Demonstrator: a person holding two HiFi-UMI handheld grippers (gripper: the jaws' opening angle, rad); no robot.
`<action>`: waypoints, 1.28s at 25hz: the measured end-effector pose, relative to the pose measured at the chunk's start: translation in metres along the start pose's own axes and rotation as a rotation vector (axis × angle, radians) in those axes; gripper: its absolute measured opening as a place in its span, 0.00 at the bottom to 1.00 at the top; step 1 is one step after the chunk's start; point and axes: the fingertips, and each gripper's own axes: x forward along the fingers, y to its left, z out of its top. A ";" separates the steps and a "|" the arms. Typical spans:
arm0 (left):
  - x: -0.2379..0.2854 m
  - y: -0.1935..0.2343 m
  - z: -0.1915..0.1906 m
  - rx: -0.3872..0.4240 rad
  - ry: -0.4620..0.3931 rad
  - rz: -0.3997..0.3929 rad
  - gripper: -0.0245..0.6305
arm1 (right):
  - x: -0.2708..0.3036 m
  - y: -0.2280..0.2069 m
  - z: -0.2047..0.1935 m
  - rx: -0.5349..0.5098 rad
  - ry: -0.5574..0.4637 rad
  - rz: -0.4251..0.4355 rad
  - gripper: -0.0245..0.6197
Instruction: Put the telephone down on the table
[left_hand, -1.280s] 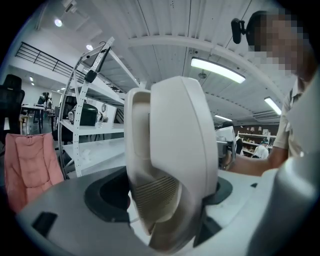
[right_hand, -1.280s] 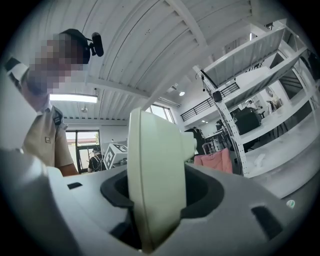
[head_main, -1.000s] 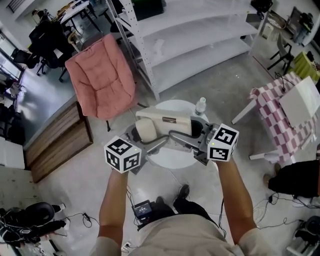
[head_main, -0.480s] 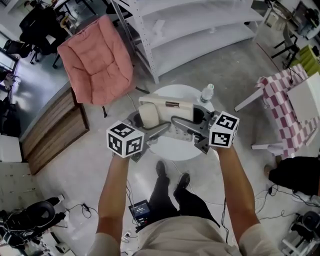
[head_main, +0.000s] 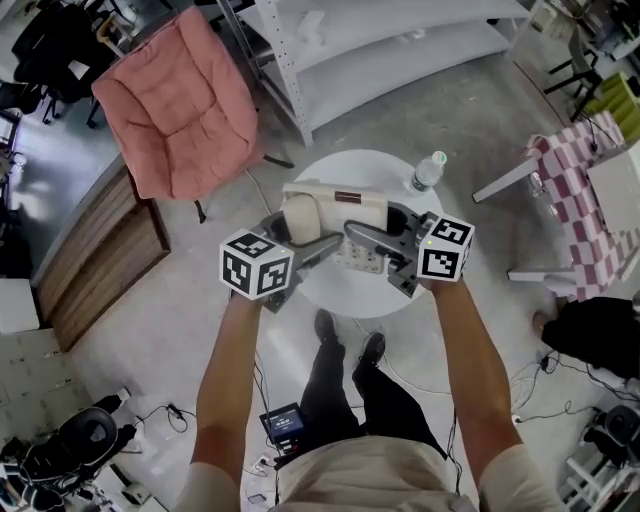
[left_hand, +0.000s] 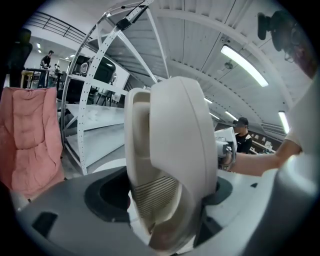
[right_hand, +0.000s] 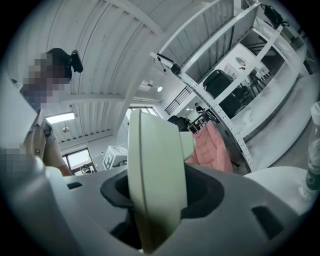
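Both tongs have sunk toward the round white desk (head_main: 345, 298) since a second ago, carrying the telephone (head_main: 335, 212) with them. The person's feet now stand at the desk's near edge.

One cream telephone is held level over the middle of the desk, one pair of tongs at each end. The left tongs (head_main: 292, 248) are clamped on its rounded left end, where a ribbed grille shows between the jaws (left_hand: 170, 200). The right tongs (head_main: 388, 242) are clamped on the thin right end of the body (right_hand: 155, 200). Holding both ends likely keeps this long, bulky thing from tipping while it is lowered. From above it is not clear whether the telephone already touches the desk. It looks just short of it, so the task seems near its end but not done. Neither pair of tongs has let go.

On the far right part of the desk stands a clear bottle (head_main: 426, 172), near the telephone but apart from it. Bare white top shows in front of the telephone, leaving room to set it down.

Around the desk is a grey concrete floor (head_main: 180, 330). A pink padded chair (head_main: 175, 100) stands at far left, white metal shelves (head_main: 400, 50) behind the desk, and a pink checked cloth (head_main: 580, 190) at right. Cables (head_main: 560, 410) lie near the person's feet.
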 end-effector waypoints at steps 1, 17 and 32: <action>0.004 0.006 -0.005 -0.008 0.007 -0.004 0.62 | 0.002 -0.007 -0.005 0.011 0.002 -0.005 0.36; 0.059 0.075 -0.087 -0.124 0.129 -0.046 0.62 | 0.024 -0.094 -0.092 0.192 0.042 -0.061 0.36; 0.099 0.111 -0.133 -0.174 0.218 -0.073 0.62 | 0.028 -0.148 -0.140 0.279 0.078 -0.126 0.36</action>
